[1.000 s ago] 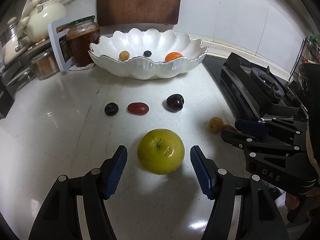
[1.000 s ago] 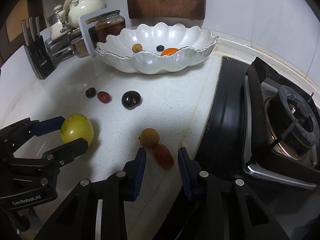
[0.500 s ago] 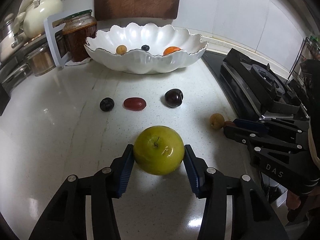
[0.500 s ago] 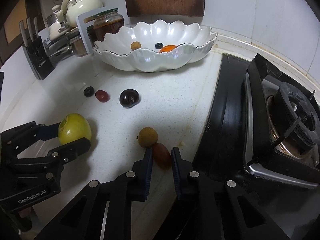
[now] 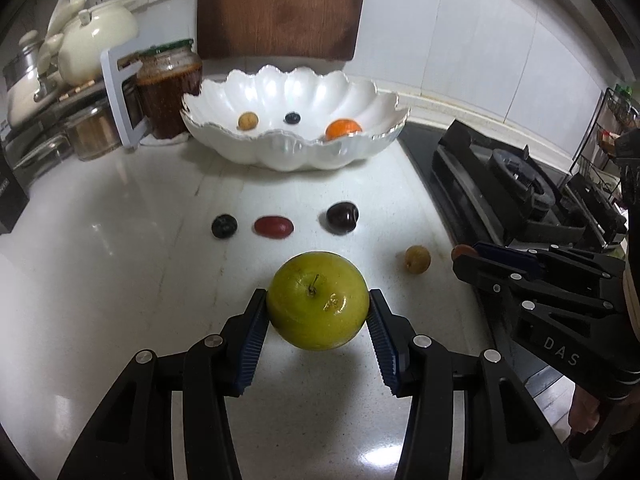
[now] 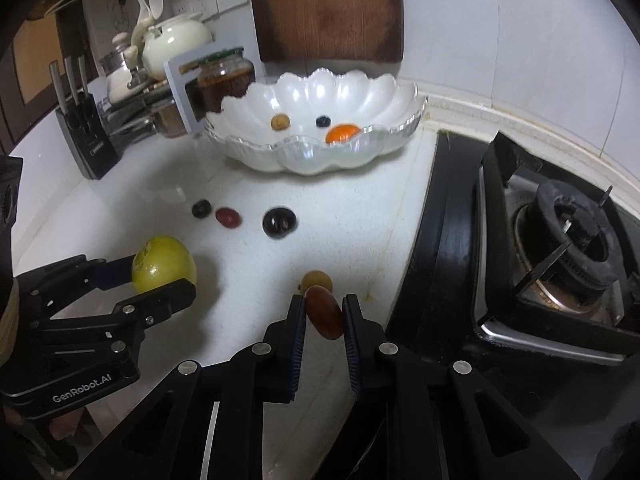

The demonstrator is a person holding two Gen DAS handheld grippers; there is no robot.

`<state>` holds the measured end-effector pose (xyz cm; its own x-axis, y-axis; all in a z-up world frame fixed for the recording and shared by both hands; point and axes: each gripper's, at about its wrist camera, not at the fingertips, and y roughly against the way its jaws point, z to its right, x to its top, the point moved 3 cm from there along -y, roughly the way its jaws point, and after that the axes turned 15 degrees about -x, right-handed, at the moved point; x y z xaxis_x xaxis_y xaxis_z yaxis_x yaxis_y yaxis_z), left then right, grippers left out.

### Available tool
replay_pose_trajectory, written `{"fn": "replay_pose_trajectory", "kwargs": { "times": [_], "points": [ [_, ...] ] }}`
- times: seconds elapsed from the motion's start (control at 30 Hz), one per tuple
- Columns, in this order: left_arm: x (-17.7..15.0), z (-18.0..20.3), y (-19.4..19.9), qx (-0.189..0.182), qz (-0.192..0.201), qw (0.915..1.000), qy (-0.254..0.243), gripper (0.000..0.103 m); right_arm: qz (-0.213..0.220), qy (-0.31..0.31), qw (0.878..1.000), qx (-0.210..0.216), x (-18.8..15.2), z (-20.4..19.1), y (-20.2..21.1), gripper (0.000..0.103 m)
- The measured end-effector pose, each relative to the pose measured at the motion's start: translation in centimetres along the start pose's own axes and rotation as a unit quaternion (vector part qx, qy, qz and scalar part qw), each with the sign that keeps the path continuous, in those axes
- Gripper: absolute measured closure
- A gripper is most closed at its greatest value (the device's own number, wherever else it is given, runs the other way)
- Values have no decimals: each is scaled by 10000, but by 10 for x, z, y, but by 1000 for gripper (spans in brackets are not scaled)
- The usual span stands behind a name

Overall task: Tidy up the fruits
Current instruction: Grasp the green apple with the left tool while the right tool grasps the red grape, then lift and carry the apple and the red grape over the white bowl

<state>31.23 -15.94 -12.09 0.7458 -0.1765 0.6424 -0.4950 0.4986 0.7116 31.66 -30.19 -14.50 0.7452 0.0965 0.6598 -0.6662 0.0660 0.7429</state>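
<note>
My left gripper (image 5: 318,304) is shut on a green apple (image 5: 318,300), held just above the white counter; the same apple (image 6: 164,265) shows at the left of the right wrist view. A small oblong red fruit (image 6: 325,312) sits clamped in my right gripper (image 6: 324,312), lifted slightly off the counter. A tan round fruit (image 6: 317,280) lies just beyond it. Further back lie a dark berry (image 5: 224,226), a red oblong fruit (image 5: 273,226) and a dark plum (image 5: 342,218). The white scalloped bowl (image 5: 296,152) holds a tan fruit, a blueberry and an orange (image 5: 343,129).
A black gas stove (image 6: 560,248) fills the right side. At the back left stand a jar (image 5: 170,86), a rack with a teapot (image 5: 96,46) and a knife block (image 6: 86,140). A wooden board (image 5: 280,8) leans on the tiled wall.
Both grippers closed: the left onto the green apple, the right onto the small red fruit. Each fruit has since been lifted slightly off the counter.
</note>
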Motion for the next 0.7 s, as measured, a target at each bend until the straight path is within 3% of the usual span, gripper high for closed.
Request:
{"fn": "replay_pose_trajectory", "kwargs": {
  "times": [0.7],
  "points": [
    [47, 1, 55, 14, 793, 9962, -358, 54, 1041, -214, 9943, -107, 48, -8, 59, 83]
  ]
}}
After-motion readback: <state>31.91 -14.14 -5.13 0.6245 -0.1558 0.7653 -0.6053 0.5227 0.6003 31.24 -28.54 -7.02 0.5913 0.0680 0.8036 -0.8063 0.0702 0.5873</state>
